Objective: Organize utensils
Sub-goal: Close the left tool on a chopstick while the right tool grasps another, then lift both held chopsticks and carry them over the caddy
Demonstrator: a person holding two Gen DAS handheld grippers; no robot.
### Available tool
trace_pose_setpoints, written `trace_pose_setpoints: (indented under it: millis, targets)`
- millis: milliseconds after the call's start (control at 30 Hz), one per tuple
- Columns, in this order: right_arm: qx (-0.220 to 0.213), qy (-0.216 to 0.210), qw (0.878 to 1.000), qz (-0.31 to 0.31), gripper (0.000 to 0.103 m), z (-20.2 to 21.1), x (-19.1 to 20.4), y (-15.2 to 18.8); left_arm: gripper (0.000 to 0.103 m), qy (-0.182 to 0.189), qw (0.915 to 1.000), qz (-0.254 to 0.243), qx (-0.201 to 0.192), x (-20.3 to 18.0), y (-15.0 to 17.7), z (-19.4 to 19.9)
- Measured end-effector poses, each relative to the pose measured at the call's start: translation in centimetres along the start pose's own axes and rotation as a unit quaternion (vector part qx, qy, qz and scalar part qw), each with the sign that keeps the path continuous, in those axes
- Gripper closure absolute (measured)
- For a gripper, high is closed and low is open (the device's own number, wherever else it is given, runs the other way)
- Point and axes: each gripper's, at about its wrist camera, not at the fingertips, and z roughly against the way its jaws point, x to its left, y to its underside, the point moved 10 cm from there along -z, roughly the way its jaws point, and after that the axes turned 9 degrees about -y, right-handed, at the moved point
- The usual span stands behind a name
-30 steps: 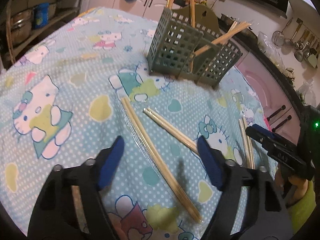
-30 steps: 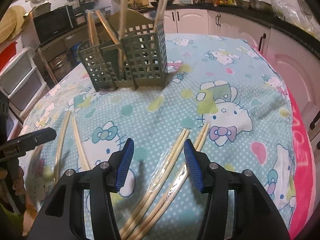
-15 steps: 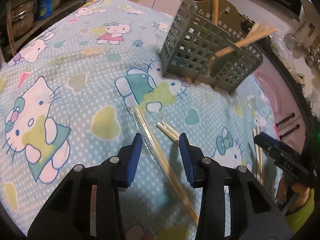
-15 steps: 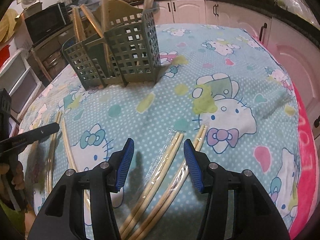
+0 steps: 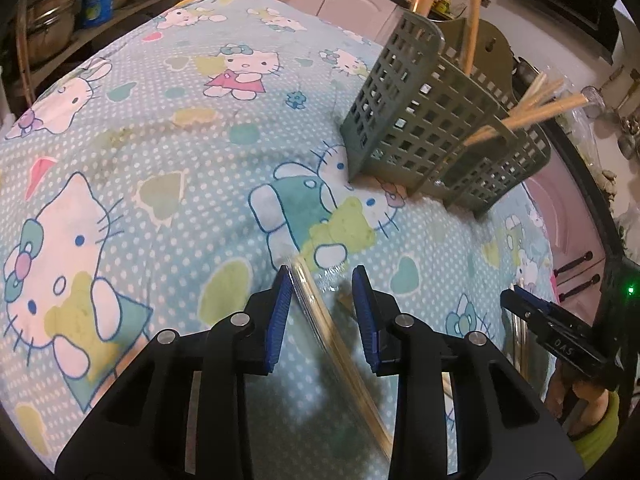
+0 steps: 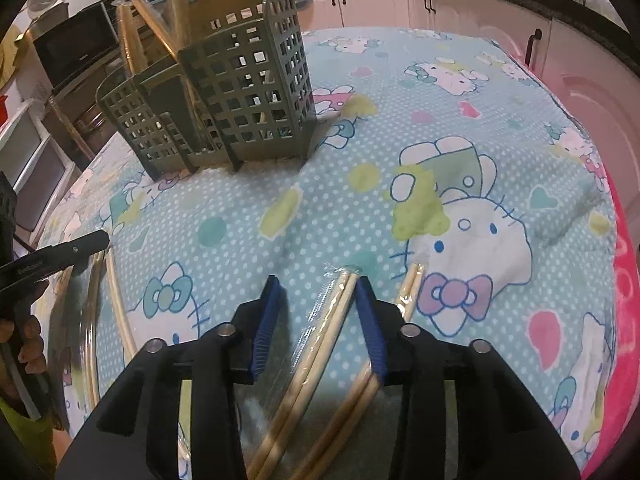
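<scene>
A grey-green lattice utensil caddy (image 5: 432, 128) (image 6: 240, 100) stands on the cat-print tablecloth with several chopsticks upright in it. My left gripper (image 5: 322, 270) straddles a plastic-wrapped chopstick pair (image 5: 316, 308). Its jaws are closing; the pair lies against the left pad with a gap to the right pad. My right gripper (image 6: 318, 280) is also closing, over another wrapped pair (image 6: 336, 316) that lies beside its right pad. A further pair (image 6: 412, 284) lies just outside that pad. Each gripper shows at the edge of the other's view.
More wrapped chopsticks (image 6: 114, 300) lie on the cloth at the left of the right wrist view. The pink table edge (image 6: 624, 280) runs along the right. Pink cabinets (image 5: 568, 216) and shelves with pots (image 5: 44, 36) surround the table.
Both grippers moved forward and lower over the cloth. The left jaws narrowed from wide to close around one wrapped pair. The right jaws narrowed around another pair.
</scene>
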Motion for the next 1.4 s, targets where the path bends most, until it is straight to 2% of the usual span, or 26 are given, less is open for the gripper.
trace_pose_setpoints:
  millis: [67, 167, 333, 500, 667, 933, 1400]
  targets:
    - [0.001, 0.001, 1.000, -0.003, 0.081, -0.2, -0.2, -0.3, 0.079, -0.001, 1.0000, 0.000, 0.000, 0.0, -0.2, -0.2]
    - [0.003, -0.001, 1.000, -0.006, 0.087, -0.5, -0.3, -0.8, 0.080, -0.006, 1.0000, 0.000, 0.000, 0.0, -0.6, -0.5]
    - [0.004, -0.011, 1.000, -0.004, 0.089, -0.7, 0.3, -1.4, 0.087, -0.010, 0.9999, 0.006, 0.000, 0.3, -1.0, -0.8]
    - [0.000, -0.023, 1.000, 0.001, 0.090, -0.4, 1.3, -1.7, 0.099, -0.016, 0.9999, 0.006, 0.000, 0.7, -1.2, -0.8]
    - [-0.005, -0.031, 0.999, 0.012, 0.090, 0.1, 2.7, -1.9, 0.100, -0.009, 1.0000, 0.003, -0.003, 0.8, -1.4, -0.4]
    - [-0.014, -0.040, 0.999, 0.029, 0.091, 1.0, 4.5, -2.1, 0.101, 0.004, 0.9993, -0.013, -0.034, -0.2, -1.9, 2.3]
    - [-0.077, -0.065, 0.991, 0.085, 0.094, 6.4, 8.7, -3.8, 0.101, 0.035, 0.9921, -0.059, -0.105, -4.5, -4.5, 8.9]
